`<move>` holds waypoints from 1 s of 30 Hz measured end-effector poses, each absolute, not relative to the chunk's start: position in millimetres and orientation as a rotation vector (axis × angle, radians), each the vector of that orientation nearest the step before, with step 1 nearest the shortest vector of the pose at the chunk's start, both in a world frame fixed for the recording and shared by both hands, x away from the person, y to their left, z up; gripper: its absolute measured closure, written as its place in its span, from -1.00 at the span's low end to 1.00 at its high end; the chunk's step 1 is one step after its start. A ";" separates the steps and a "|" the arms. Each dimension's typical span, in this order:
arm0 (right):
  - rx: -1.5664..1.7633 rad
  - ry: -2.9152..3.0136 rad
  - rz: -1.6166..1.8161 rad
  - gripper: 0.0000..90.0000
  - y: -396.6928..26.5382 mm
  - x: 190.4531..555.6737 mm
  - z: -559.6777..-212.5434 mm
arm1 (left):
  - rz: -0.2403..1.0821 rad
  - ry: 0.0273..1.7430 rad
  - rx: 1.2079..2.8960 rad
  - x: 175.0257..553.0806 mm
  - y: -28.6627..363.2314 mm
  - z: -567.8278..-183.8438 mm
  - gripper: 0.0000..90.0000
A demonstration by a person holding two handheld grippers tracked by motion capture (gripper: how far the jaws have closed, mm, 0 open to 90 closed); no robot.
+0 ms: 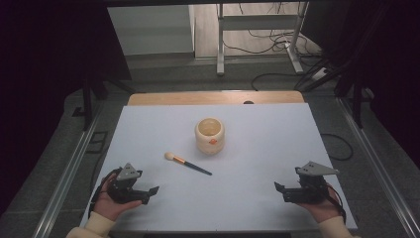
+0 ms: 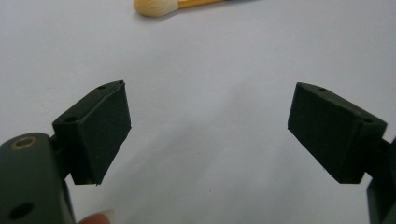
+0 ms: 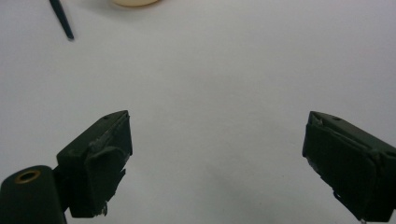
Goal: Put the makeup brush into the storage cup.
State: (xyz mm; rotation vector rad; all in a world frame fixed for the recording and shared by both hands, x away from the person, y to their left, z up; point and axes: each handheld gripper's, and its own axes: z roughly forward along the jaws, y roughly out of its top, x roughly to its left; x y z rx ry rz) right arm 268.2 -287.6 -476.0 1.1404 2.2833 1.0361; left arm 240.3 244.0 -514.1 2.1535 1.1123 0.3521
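Makeup brush (image 1: 187,163): orange/black handle, lying flat mid-table, just before cream cup (image 1: 210,135).

My left gripper view chops the brush (image 2: 161,6) off past its bristles, and my right gripper view only catches the cup's (image 3: 135,2) bottom edge, blurry.

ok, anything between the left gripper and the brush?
Nothing. In the high view, only bare white table separates the left gripper from the brush. The left gripper view shows the same, with the brush tip beyond its open jaws.
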 end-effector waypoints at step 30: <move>1.129 2.306 1.012 -0.81 -288.2 269.9 -478.9 | 0.351 1.084 2.170 238.8 243.8 -512.1 -0.70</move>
